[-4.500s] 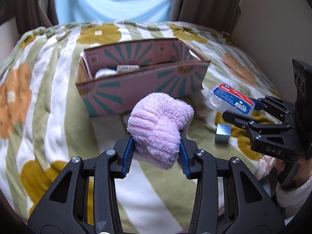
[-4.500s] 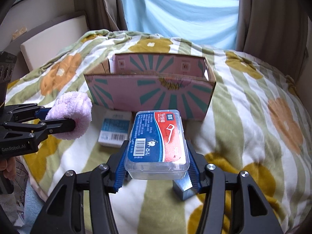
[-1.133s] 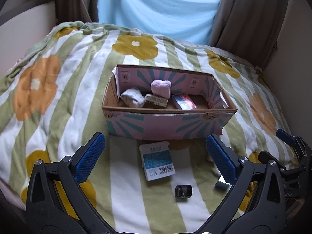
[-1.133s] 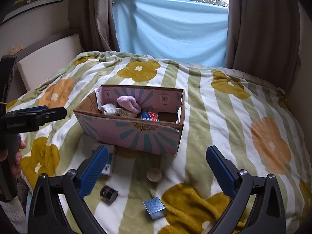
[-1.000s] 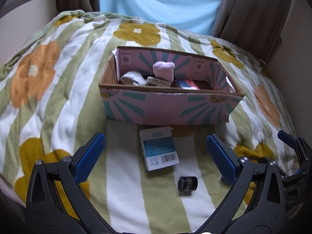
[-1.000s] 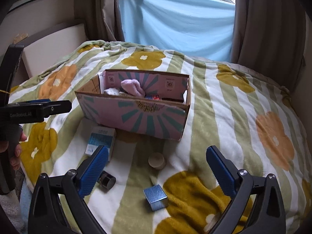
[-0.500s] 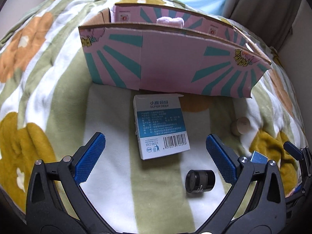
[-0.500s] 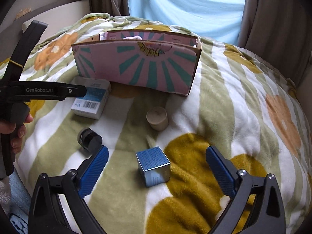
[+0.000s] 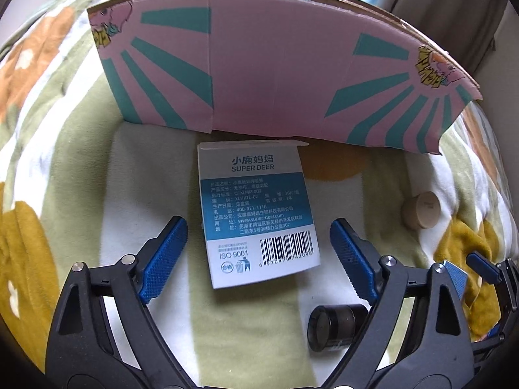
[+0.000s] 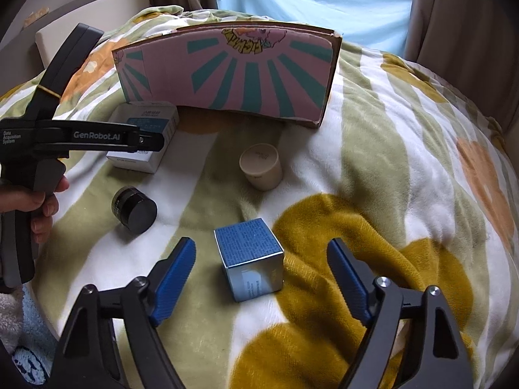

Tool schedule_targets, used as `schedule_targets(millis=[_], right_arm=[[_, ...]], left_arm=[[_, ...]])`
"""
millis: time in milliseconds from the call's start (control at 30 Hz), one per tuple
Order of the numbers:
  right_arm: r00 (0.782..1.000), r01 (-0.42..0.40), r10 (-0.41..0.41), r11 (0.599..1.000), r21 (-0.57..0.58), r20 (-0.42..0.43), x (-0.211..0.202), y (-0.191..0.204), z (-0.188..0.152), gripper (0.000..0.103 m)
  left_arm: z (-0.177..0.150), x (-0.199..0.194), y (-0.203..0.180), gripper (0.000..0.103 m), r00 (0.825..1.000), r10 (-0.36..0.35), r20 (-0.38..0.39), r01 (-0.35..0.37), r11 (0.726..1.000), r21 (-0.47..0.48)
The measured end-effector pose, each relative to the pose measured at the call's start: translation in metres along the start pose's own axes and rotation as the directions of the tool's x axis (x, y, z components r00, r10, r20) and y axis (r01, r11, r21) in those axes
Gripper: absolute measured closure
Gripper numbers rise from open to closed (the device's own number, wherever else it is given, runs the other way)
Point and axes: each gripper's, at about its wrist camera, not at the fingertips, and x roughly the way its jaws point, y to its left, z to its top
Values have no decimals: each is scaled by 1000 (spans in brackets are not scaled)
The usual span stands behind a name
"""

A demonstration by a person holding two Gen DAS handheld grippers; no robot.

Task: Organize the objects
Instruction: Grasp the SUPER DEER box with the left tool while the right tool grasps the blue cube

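Right wrist: blue cube (image 10: 248,254) between gripper (image 10: 261,267) jaws

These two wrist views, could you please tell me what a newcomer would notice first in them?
The pink cardboard box with teal rays stands at the back of the flowered blanket. In front of it, the left claw is closing around the white and blue packet, while the right claw is closing around the small blue cube, neither touching yet.

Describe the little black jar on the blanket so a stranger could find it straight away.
Start at the pink box with teal rays on the flowered blanket. In front of it lie four loose things; the black jar is left of the blue cube, nearer than the white carton. It is the only dark, round one, lying on its side.
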Motion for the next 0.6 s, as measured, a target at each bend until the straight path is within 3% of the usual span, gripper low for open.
schedule_targets(millis=[167,233,600], right_arm=[[1000,-8,8,1000,-6,-6,3,-1,0,30],[1000,-8,8,1000,-5,-8,3,-1,0,33],[999,-39,39,999,-7,-15,6,-2,2,50]], left_arm=[[2,9,-3,16,1000,10,-4,-10,1000,0],[3,12,-4,29,1000,10,-8,-9,1000,14],[4,16,-12,32,1000,13,-6,-13,1000,26]])
